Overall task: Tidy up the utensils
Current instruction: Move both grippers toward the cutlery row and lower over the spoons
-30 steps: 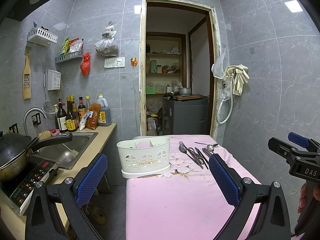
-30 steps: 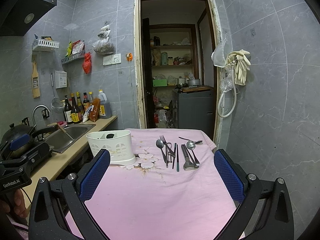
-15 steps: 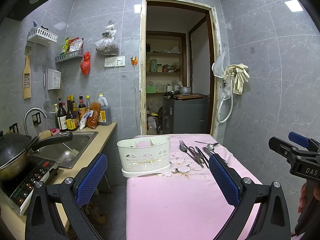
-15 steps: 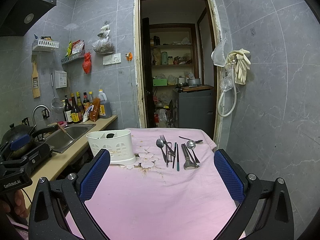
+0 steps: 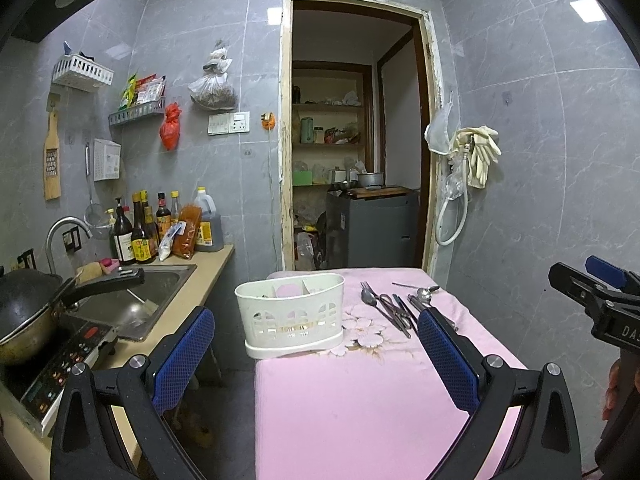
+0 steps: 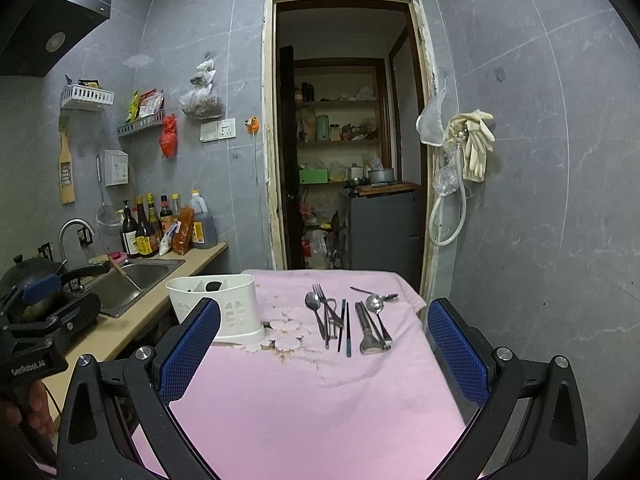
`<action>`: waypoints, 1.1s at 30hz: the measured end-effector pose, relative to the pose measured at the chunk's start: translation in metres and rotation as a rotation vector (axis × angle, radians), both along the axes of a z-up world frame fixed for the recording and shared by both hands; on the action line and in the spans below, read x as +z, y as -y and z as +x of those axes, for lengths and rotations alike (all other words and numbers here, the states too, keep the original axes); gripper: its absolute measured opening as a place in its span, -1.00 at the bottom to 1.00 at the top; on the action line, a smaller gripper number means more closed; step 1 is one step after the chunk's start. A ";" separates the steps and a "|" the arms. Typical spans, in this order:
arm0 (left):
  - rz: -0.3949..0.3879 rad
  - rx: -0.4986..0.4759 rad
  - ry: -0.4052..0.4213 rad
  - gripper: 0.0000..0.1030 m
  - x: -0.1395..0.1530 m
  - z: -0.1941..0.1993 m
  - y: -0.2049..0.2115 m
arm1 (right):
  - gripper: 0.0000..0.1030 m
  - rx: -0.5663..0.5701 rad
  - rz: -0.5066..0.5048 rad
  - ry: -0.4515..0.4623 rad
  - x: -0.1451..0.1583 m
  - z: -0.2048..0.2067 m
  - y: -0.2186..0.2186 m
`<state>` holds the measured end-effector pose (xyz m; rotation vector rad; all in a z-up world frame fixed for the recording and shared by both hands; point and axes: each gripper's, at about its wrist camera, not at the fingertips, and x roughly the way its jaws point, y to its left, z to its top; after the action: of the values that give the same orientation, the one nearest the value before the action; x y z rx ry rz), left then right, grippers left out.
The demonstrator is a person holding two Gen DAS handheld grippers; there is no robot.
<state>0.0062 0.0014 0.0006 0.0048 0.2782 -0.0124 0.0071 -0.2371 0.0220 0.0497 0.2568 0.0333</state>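
Over the last second almost nothing has changed: both grippers hover in much the same place above the near end of the pink tablecloth (image 6: 320, 400), and the utensils lie where they lay before. The left gripper (image 5: 316, 344) is released, its blue pads spread wide with nothing between them; the right gripper (image 6: 324, 340) is likewise spread and empty. The white caddy (image 5: 294, 316) stands upright at the far left of the table, its long side running left to right. To its right the utensils lie flat in a row, long axes running near to far: a spoon (image 6: 314, 312) with its bowl at the far end, a fork (image 6: 322, 312) with tines pointing far, dark chopsticks (image 6: 345, 328), a flat-ended metal tool (image 6: 368, 332) with its wide end near, and a second spoon (image 6: 378, 312). One small spoon (image 6: 376, 293) lies crosswise at the far edge. In the left wrist view the right finger covers the near ends of the row. The caddy's compartments hold something dark that is too small to identify, and the utensils overlap enough that their count is uncertain.
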 end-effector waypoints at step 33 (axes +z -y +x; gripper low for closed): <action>-0.001 -0.070 -0.030 0.99 0.000 0.243 0.128 | 0.98 0.000 0.027 -0.124 -0.034 0.272 0.162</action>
<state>0.2496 -0.1263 0.0010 0.0131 0.3079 -0.0824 0.2788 -0.3987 -0.0119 0.0789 0.3799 0.0340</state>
